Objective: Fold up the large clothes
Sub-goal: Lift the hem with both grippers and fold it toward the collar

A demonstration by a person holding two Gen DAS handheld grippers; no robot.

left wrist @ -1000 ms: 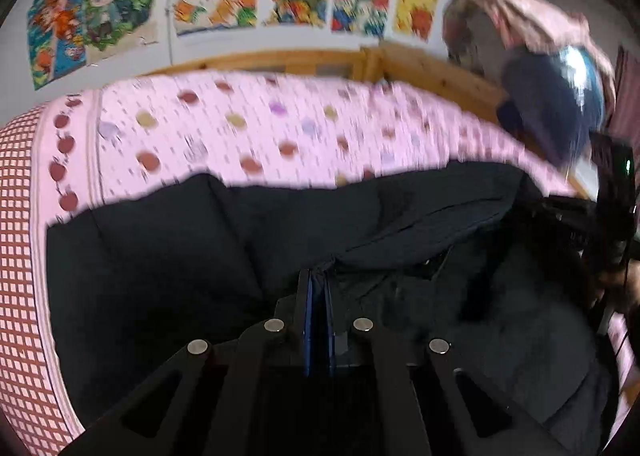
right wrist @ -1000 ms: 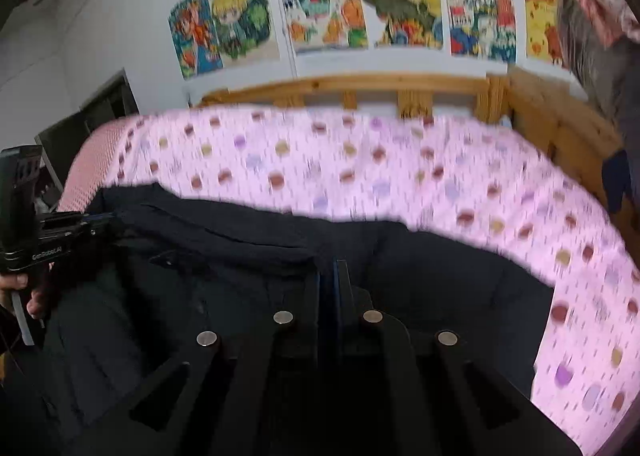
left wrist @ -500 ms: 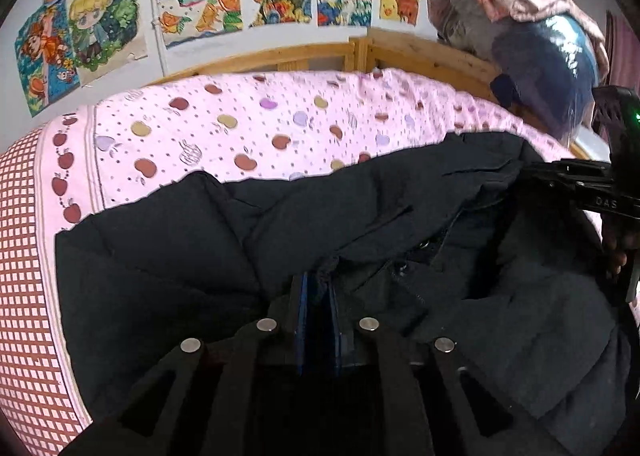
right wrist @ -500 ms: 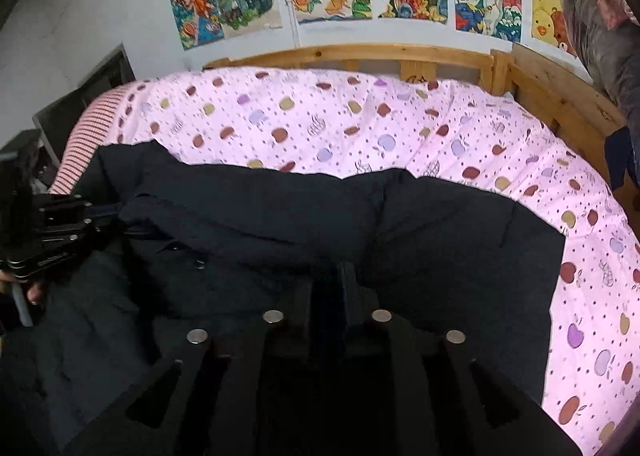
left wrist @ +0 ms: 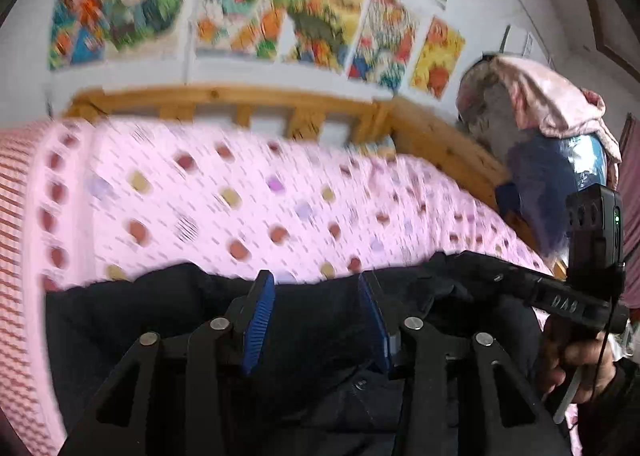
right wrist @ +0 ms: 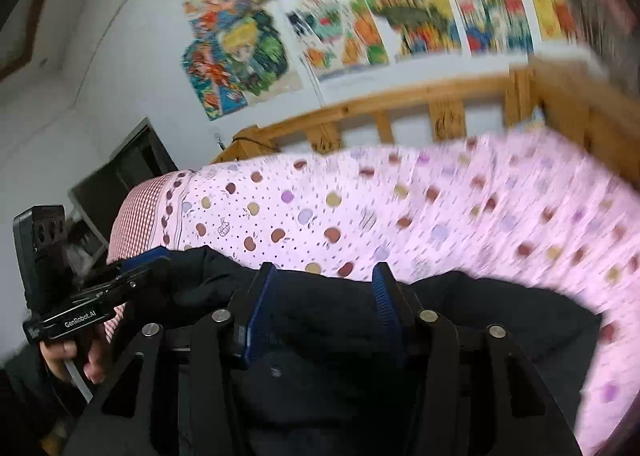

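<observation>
Left wrist view: black jacket (left wrist: 320,336) lies folded over itself along the near edge of the bed, on the pink spotted bedsheet (left wrist: 240,195); left gripper (left wrist: 316,320) sits above it, jaws just been opening, now partly apart; dark cloth shows in the gap behind the blue pads (left wrist: 260,320) but nothing looks pinched, so released; right gripper (right wrist: 324,312) same story in its own view, jaws just been opening, partly apart, jacket under the gap, not gripped; each tool also shows in the other's view, in the person's hand (left wrist: 576,360) at the garment's end; wooden bed rail (left wrist: 280,107) behind, posters (left wrist: 280,15) on wall, bundle of bedding (left wrist: 540,127) at the right corner. Step, as I read it: a fold just laid down and let go. Next likely needs picking a fresh edge or sleeve, lowering both grippers onto it and closing on thick fabric; blur hides the exact hem.
</observation>
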